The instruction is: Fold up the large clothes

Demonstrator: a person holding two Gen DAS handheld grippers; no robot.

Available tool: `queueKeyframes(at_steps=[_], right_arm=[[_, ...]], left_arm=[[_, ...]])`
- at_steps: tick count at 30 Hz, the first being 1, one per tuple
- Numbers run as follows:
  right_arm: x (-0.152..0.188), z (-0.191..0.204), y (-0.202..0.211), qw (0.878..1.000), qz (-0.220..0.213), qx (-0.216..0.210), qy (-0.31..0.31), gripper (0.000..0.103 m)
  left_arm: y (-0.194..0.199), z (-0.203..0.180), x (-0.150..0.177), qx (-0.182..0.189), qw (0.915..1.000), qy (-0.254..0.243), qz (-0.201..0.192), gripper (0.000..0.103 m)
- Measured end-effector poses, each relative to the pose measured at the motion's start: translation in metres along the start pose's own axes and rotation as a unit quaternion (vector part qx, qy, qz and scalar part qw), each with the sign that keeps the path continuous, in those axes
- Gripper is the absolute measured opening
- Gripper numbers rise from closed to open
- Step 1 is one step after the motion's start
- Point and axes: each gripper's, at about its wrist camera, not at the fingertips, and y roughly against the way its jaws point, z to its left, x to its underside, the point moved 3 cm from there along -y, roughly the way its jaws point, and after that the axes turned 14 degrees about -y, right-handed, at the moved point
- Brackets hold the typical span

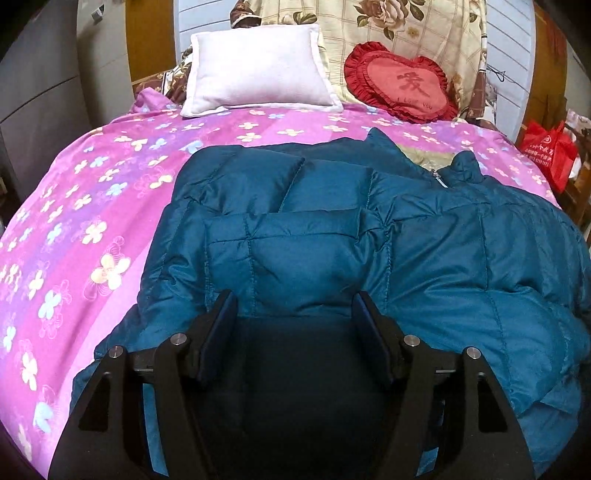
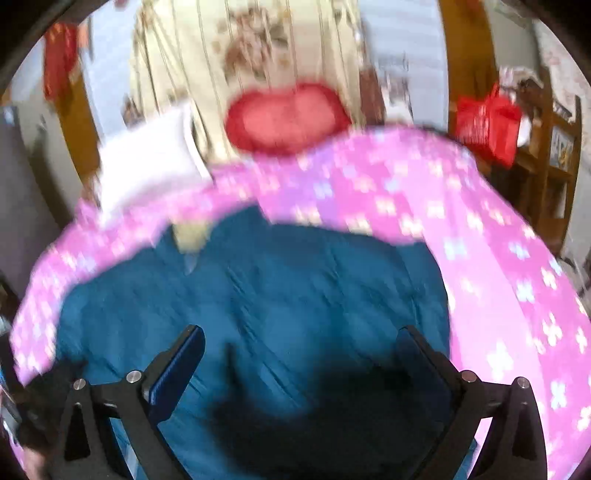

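The teal puffer jacket [image 1: 369, 236] lies spread mid-bed on the pink sheet [image 1: 74, 206]; puffy, soft, likely slippery, best pinched at its hem; left tool [image 1: 295, 306] and right tool [image 2: 301, 343] gape wide, empty

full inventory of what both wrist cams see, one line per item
jacket: 1, teal quilted puffer, spread on the bed, one sleeve folded across its front
bedspread: 1, pink with flower print, under the jacket
pillow: 1, white, head of the bed, left side
heart cushion: 1, red with ruffle, head of the bed, right of the pillow
floral fabric: 1, cream with brown roses, behind the cushions
bag: 1, red, off the bed's right side
left tongs: 1, black, open, over the jacket's near edge
right tongs: 1, black, open, over the jacket; view blurred
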Motion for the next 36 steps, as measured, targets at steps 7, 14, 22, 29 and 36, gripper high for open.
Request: queueKeyframes(at_steps=[7, 14, 22, 29, 36], right_arm=[[0.029, -0.016, -0.043, 0.997, 0.06, 0.049, -0.014, 0.103], [0.059, -0.014, 0.043, 0.999, 0.041, 0.029, 0.003, 0.103], [0.143, -0.032, 0.103, 0.993, 0.089, 0.054, 0.058, 0.1], [0.227, -0.063, 0.151, 0.985, 0.132, 0.067, 0.092, 0.103], [0.241, -0.088, 0.194, 0.99, 0.09, 0.069, 0.088, 0.102]], left_arm=[[-0.002, 0.0, 0.001, -0.003, 1.0, 0.0, 0.008, 0.067], [0.007, -0.001, 0.0, -0.019, 0.9996, -0.017, 0.009, 0.067], [0.107, 0.012, 0.059, 0.058, 0.996, -0.068, -0.005, 0.078], [0.114, 0.021, 0.144, 0.078, 0.9922, -0.084, 0.049, 0.08], [0.111, 0.025, 0.144, 0.09, 0.9901, -0.085, 0.065, 0.087]])
